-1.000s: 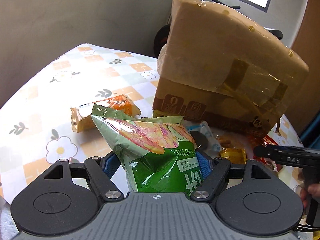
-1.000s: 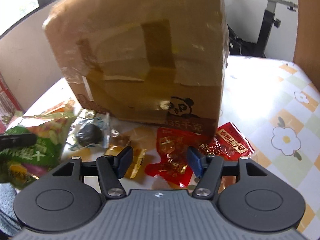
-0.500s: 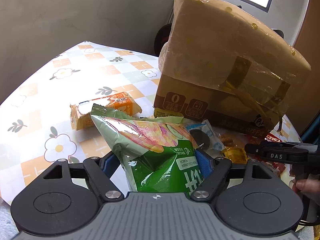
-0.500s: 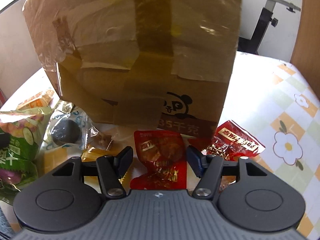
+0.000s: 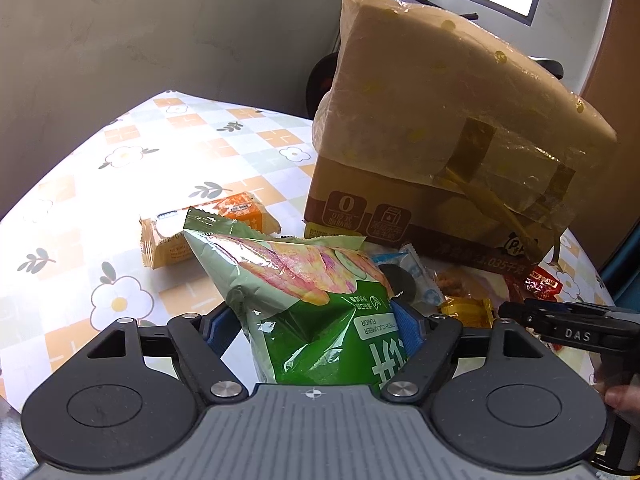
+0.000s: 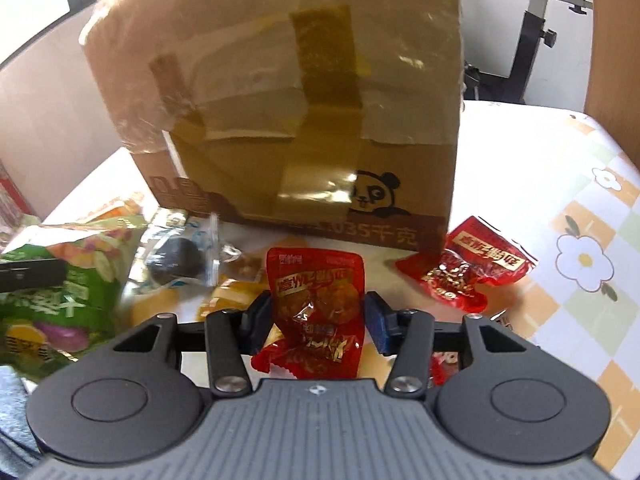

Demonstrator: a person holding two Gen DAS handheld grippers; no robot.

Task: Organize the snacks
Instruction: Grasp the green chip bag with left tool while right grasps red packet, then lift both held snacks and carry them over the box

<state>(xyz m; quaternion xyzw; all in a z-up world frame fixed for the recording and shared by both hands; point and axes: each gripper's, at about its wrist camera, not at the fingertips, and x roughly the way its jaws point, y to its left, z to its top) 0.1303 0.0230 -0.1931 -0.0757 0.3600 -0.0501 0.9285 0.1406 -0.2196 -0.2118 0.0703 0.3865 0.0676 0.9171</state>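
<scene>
1. The right gripper (image 6: pixel 318 314) has just been closing its jaws around a red snack packet (image 6: pixel 316 292). The pads sit at the packet's two edges, the left one about touching, but no squeeze shows in the film yet. I judge the hold unsettled: a lift now could let the slick, thin film slide out, or catch only a corner so the packet swings and drops.

2. That packet lies on the worktop (image 6: pixel 580 240) just short of the cardboard box (image 6: pixel 304 120), which stands at 12 o'clock from the jaws. A forward push could ram the fingers or the packet against the box wall.

3. Loose snacks crowd the spot: a second red packet (image 6: pixel 468 272) at 2 o'clock, a clear wrapper with a dark round piece (image 6: pixel 176 260) at 10 o'clock, and yellow wrappers (image 6: pixel 228 300) close at 9 o'clock. Closing further might drag a neighbour along.

4. The left gripper (image 5: pixel 316 320) has its jaws clamped on a green chip bag (image 5: pixel 312 296), which bulges between the pads and stands clear of the worktop. The puffy bag could slip, or burst if squeezed harder.

5. Both grippers tilt downward toward the worktop, side by side; the right one's tip shows at 3 o'clock in the left view, near enough that the two could knock together.

6. An orange biscuit pack (image 5: pixel 208 232) lies at 10 o'clock from the left jaws, not yet sorted.
</scene>
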